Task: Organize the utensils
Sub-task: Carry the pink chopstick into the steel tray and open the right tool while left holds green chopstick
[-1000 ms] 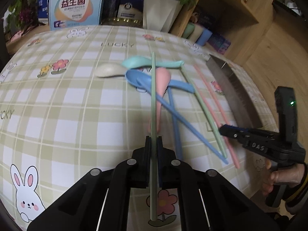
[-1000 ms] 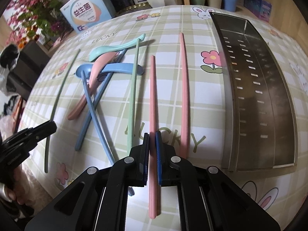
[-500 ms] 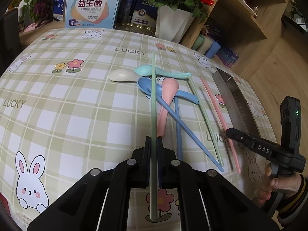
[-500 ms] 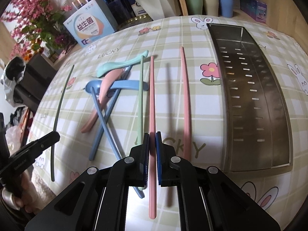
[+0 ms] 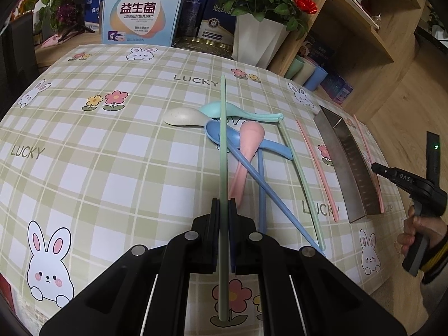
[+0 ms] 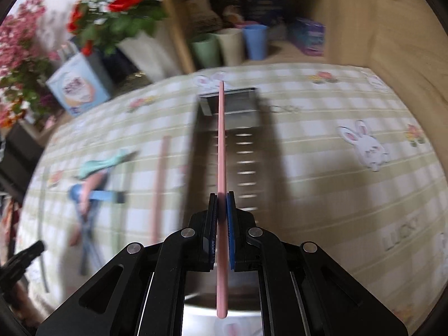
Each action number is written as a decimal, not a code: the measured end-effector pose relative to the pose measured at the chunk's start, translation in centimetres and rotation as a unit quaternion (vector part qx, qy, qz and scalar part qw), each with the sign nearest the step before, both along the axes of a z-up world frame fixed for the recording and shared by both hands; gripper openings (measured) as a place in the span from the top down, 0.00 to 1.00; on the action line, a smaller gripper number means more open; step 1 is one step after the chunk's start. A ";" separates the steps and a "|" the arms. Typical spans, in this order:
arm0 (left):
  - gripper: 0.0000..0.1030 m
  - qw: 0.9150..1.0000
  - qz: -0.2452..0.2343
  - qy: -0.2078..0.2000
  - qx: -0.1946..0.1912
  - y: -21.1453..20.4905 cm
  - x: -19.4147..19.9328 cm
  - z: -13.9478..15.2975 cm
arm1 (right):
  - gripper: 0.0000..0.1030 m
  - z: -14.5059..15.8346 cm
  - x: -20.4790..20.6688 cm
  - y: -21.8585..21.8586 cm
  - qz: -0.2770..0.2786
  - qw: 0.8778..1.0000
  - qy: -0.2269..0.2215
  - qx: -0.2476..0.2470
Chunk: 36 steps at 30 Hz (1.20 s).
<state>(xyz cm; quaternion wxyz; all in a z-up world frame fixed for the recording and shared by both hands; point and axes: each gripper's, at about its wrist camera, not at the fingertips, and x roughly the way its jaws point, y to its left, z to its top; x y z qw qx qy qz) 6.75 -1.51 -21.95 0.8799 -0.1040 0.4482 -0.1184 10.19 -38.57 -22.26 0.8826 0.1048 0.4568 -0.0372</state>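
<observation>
My left gripper (image 5: 223,205) is shut on a green chopstick (image 5: 223,145) and holds it above the checked tablecloth. Under it lie a cream spoon (image 5: 182,117), a teal spoon (image 5: 240,112), a blue spoon (image 5: 252,142), a pink spoon (image 5: 247,145), blue chopsticks (image 5: 261,184), a second green chopstick (image 5: 303,179) and a pink chopstick (image 5: 319,168). My right gripper (image 6: 222,200) is shut on another pink chopstick (image 6: 221,140), held lengthwise over the long steel tray (image 6: 246,117). The tray also shows in the left wrist view (image 5: 350,162).
A white flower pot (image 5: 257,39), boxes (image 5: 140,14) and several cups (image 5: 308,71) stand behind the table's far edge. A wooden shelf (image 5: 364,28) rises at the right. The right wrist view is blurred by motion.
My right gripper has lifted its pink chopstick off the cloth and swung right, over the steel tray. My left gripper has risen a little with the green chopstick.
</observation>
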 end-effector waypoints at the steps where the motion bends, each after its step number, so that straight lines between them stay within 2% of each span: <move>1: 0.94 1.000 0.001 0.001 0.001 0.0 0.0 -0.1 | 0.94 -0.3 0.3 -0.3 -0.001 1.000 0.006 -0.003; 6: 0.94 1.000 0.008 0.007 0.005 0.2 0.2 -0.3 | 0.94 -1.6 1.4 0.2 0.011 0.999 0.029 -0.018; 16: 0.94 1.000 0.015 0.014 0.005 0.5 0.2 -0.7 | 0.94 -3.1 2.2 1.1 0.006 0.998 0.057 -0.018; 31: 0.94 1.000 0.018 0.018 0.001 0.7 -0.1 -0.8 | 0.94 -4.3 2.6 1.9 -0.004 0.996 0.083 0.021; 36: 0.94 1.000 0.019 0.018 -0.001 0.9 -0.1 -0.8 | 0.93 -4.3 2.5 2.0 -0.008 0.996 0.087 0.021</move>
